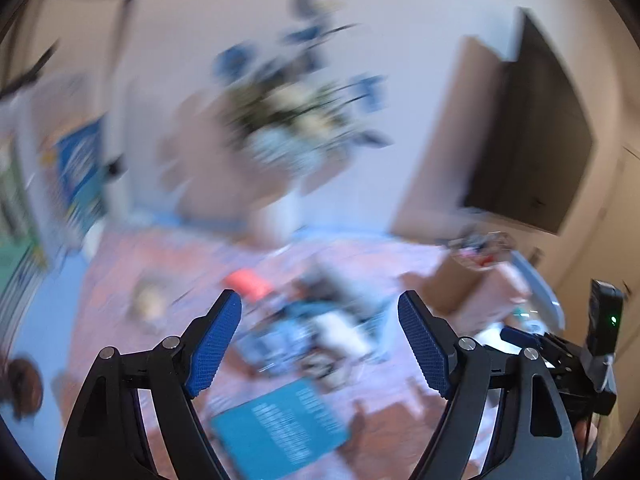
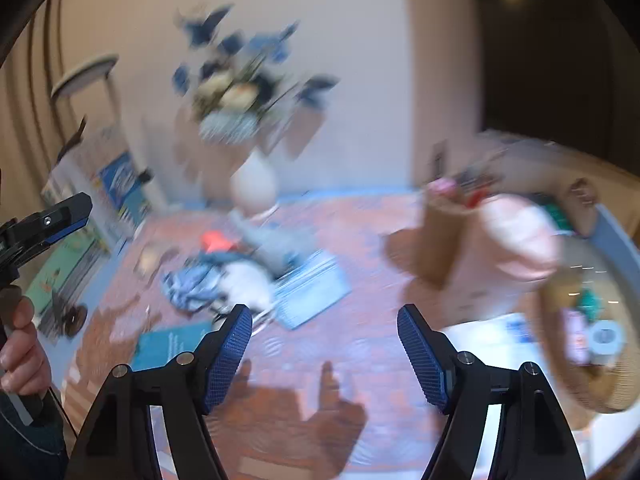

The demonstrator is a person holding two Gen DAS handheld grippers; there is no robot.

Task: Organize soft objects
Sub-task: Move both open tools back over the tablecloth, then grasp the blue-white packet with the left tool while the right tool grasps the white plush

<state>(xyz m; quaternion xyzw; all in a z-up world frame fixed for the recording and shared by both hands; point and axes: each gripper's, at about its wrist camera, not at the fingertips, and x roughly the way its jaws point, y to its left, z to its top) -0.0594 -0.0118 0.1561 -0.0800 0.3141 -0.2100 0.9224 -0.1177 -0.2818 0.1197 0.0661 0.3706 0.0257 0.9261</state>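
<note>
Both views are motion-blurred. A heap of soft things (image 2: pixel 224 276) lies mid-table: blue-white striped cloth, a white piece, a grey piece and an orange-red piece (image 2: pixel 216 241). The heap also shows in the left wrist view (image 1: pixel 316 328). My left gripper (image 1: pixel 320 344) is open and empty, held above the table on the near side of the heap. My right gripper (image 2: pixel 324 354) is open and empty, also on the near side of the heap. A pink soft object (image 2: pixel 516 236) sits at the right by a wicker basket (image 2: pixel 592 376).
The table has a pink patterned cloth (image 2: pixel 360 216). A white vase of flowers (image 2: pixel 254 184) stands at the back. A teal booklet (image 1: pixel 280 428) lies near the front, a light blue booklet (image 2: pixel 312 292) beside the heap. A brown paper bag (image 2: pixel 436 236) stands right.
</note>
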